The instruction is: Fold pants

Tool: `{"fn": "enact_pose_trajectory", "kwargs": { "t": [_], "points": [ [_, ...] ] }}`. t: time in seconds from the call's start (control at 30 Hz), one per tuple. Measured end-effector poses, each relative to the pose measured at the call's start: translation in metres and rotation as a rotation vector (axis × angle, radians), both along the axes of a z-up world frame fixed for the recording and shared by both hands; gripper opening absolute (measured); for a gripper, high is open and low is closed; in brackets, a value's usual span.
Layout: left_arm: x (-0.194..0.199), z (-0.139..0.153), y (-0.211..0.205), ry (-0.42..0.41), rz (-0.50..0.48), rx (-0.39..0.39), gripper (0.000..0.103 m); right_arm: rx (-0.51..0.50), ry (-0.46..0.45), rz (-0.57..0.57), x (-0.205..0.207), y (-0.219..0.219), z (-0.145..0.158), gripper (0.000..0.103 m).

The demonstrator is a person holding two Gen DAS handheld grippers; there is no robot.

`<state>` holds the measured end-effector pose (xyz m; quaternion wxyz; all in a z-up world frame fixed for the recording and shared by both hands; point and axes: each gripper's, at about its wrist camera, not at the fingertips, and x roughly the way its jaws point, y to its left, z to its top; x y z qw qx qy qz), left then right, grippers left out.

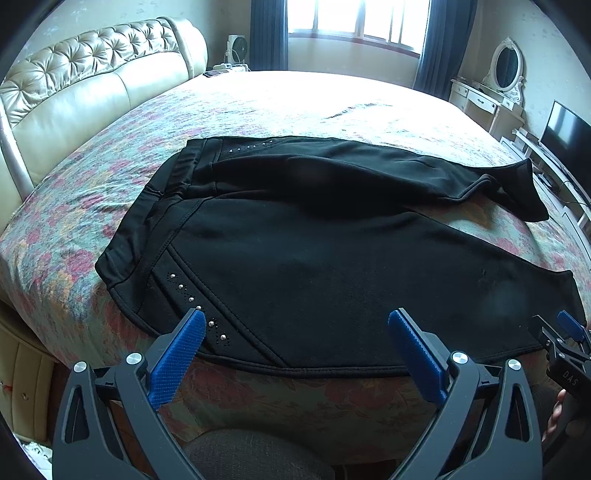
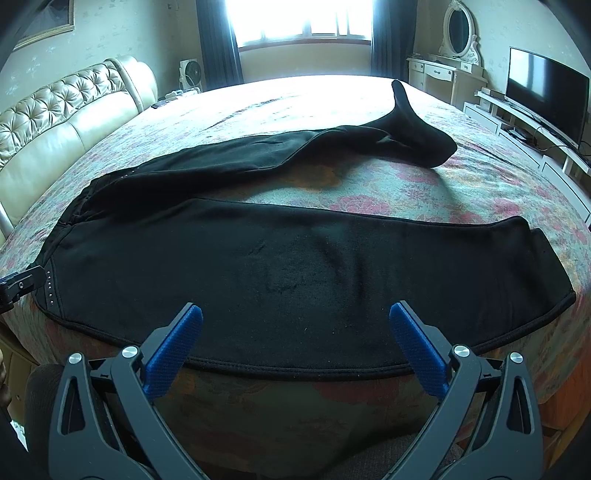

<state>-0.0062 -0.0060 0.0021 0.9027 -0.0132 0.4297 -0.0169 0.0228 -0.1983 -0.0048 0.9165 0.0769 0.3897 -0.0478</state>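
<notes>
Black pants [image 1: 314, 258] lie spread on the bed, waistband to the left and both legs running right, with a gap between the legs; they also show in the right wrist view [image 2: 295, 266]. Small silver studs trim the hip near the left edge. The far leg's cuff [image 2: 417, 125] is crumpled and folded up. My left gripper [image 1: 295, 325] is open, hovering at the near hem by the hip. My right gripper [image 2: 295, 317] is open, hovering at the near edge of the near leg; it also shows at the right edge of the left wrist view [image 1: 561, 339].
The bed has a floral cover [image 1: 258, 110] and a tufted cream headboard [image 1: 92, 74] at the left. A window with dark curtains [image 1: 354, 22] is behind. A vanity with an oval mirror [image 2: 458, 29] and a TV [image 2: 546, 96] on a low white unit stand at the right.
</notes>
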Motion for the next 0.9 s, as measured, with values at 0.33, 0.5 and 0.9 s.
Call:
{"fn": "enact_pose_trajectory", "kwargs": {
  "t": [0.33, 0.5, 0.9],
  "points": [
    [0.0012, -0.0018, 0.0, 0.005, -0.004, 0.006, 0.099, 0.004, 0.001, -0.009, 0.0001, -0.0017, 0.0036, 0.101],
    [0.002, -0.0038, 0.0012, 0.01, -0.006, 0.004, 0.099, 0.003, 0.001, -0.011, 0.0001, -0.0018, 0.0037, 0.101],
    [0.0024, -0.0077, 0.0011, 0.019, -0.013, 0.006, 0.099, 0.007, 0.0, -0.014, 0.0002, -0.0038, 0.0058, 0.101]
  ]
}}
